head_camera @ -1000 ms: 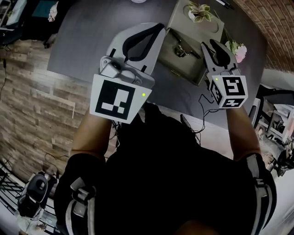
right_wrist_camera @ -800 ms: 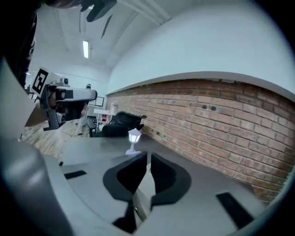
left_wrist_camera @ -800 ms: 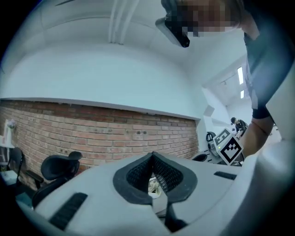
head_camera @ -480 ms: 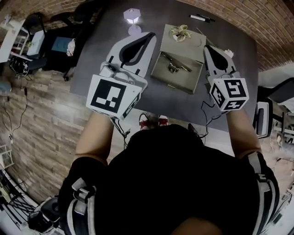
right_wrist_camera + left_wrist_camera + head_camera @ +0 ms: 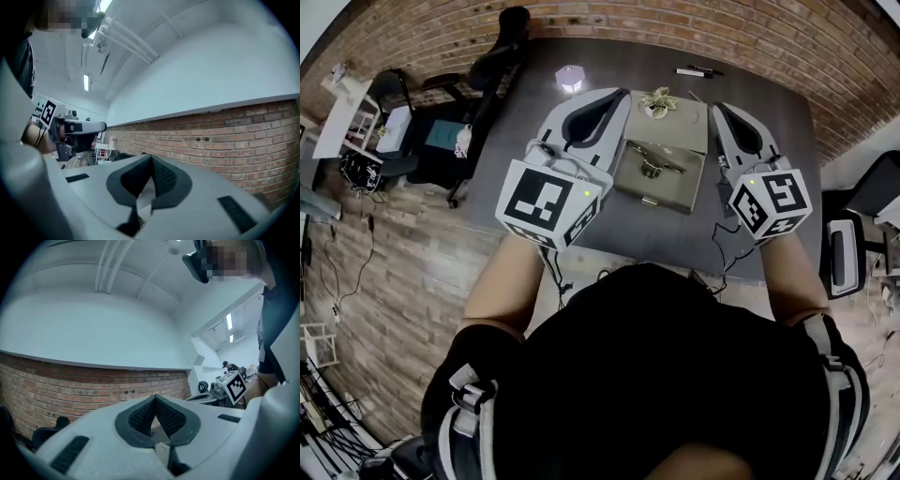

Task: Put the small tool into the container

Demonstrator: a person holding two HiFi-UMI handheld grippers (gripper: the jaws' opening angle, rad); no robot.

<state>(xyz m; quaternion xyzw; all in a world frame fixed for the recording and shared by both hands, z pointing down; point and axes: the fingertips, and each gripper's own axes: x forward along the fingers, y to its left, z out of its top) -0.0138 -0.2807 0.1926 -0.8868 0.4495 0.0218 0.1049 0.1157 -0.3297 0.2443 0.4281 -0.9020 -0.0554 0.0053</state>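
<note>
Both grippers pull away, task apparently done. We see the left gripper [image 5: 619, 95] and right gripper [image 5: 719, 107] held high and pointing out across the room, with the grey table [image 5: 769, 94] now far below them. A second ago they hung low over the open container [image 5: 682, 187], and the right one's jaws stood apart above it. Now each gripper's own view shows its jaws pressed together at the tips, with only the brick wall [image 5: 243, 126] beyond and nothing between the pads. The small tool [image 5: 650, 163] shows as a pale metal shape lying inside the container, touching neither gripper. From this height it is too small for us to be sure how it sits. A potted plant [image 5: 657, 101] stands at the container's far edge. We judge the drop made and the hands retreating, with little left except perhaps closing the container.
</note>
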